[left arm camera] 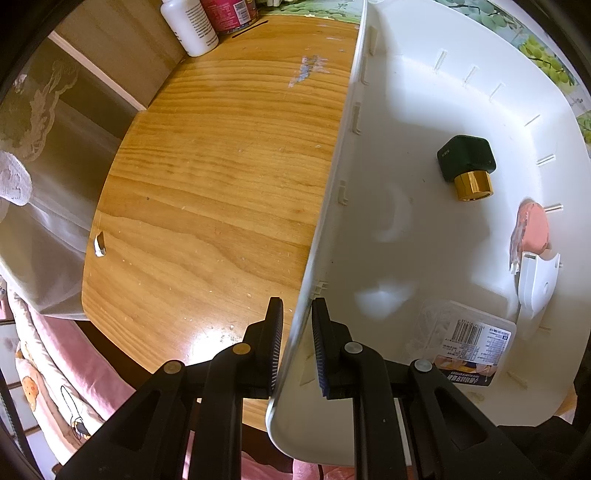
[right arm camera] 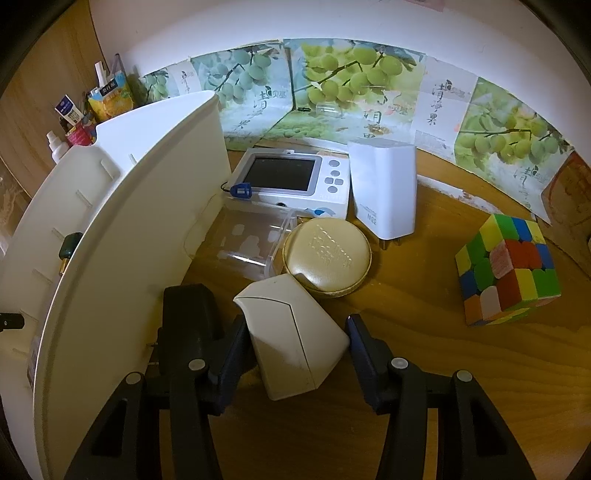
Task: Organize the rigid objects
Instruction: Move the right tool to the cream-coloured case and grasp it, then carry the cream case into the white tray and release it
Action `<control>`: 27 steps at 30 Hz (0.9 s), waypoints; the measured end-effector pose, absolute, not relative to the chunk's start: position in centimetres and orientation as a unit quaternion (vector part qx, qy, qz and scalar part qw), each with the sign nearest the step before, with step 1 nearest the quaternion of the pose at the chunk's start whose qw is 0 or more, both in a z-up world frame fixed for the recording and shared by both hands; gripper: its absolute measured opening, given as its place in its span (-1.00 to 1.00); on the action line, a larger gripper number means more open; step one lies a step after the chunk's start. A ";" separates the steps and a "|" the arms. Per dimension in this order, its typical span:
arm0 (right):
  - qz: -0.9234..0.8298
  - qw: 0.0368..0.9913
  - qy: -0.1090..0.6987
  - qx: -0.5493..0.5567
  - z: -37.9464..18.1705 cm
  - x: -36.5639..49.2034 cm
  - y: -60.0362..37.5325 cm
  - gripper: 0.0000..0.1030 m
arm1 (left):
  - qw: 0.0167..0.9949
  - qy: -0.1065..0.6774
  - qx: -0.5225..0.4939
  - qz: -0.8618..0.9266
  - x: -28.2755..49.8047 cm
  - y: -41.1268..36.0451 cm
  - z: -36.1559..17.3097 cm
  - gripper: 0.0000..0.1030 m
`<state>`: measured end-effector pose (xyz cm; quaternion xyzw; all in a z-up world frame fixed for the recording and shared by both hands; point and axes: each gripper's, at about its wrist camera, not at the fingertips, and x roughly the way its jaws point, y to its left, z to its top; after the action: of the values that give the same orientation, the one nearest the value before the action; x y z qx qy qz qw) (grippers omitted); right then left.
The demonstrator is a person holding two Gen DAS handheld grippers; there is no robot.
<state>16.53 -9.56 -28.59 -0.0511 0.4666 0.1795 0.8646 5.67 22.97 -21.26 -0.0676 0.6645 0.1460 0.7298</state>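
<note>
My left gripper (left arm camera: 297, 332) points down and is shut on the side wall of a white plastic bin (left arm camera: 332, 206), one finger outside and one inside. In the bin lie a dark green bottle with a gold cap (left arm camera: 467, 166), a pink round piece (left arm camera: 532, 232), a white plastic part (left arm camera: 535, 284) and a clear labelled pack (left arm camera: 469, 339). My right gripper (right arm camera: 295, 326) is shut on a small white block (right arm camera: 291, 339) on the table, beside the bin (right arm camera: 129, 240). Behind it lie a gold round case (right arm camera: 327, 258), a clear box (right arm camera: 247, 240), a white screen device (right arm camera: 291, 177), a white adapter (right arm camera: 384, 192) and a colour cube (right arm camera: 508, 269).
The wooden table (left arm camera: 221, 166) ends at a rounded front edge, with bedding (left arm camera: 48, 369) below on the left. A white bottle (left arm camera: 188, 26) and red jars stand at the back left corner. A grape-print paper (right arm camera: 351, 81) lines the back wall.
</note>
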 end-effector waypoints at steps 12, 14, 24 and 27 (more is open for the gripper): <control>0.148 0.883 0.442 -0.051 -26.0 14.7 -10.4 0.03 | 0.728 0.672 -0.050 0.128 6.0 22.4 -22.0 -0.68; 0.140 0.887 0.436 -0.050 -25.4 14.2 -10.6 0.03 | 0.727 0.673 -0.049 0.124 6.0 22.3 -22.1 -0.68; 0.113 0.903 0.412 -0.044 -22.2 11.6 -10.9 0.03 | 0.730 0.675 -0.038 0.097 5.6 21.6 -22.7 -0.68; 0.108 0.907 0.405 -0.042 -21.4 10.8 -10.8 0.03 | 0.732 0.675 -0.034 0.089 5.4 21.6 -22.7 -0.68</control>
<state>10.77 -10.79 -21.38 -0.0419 0.4054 0.1077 0.9068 5.36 21.58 -22.73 -0.0343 0.6746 0.0889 0.7320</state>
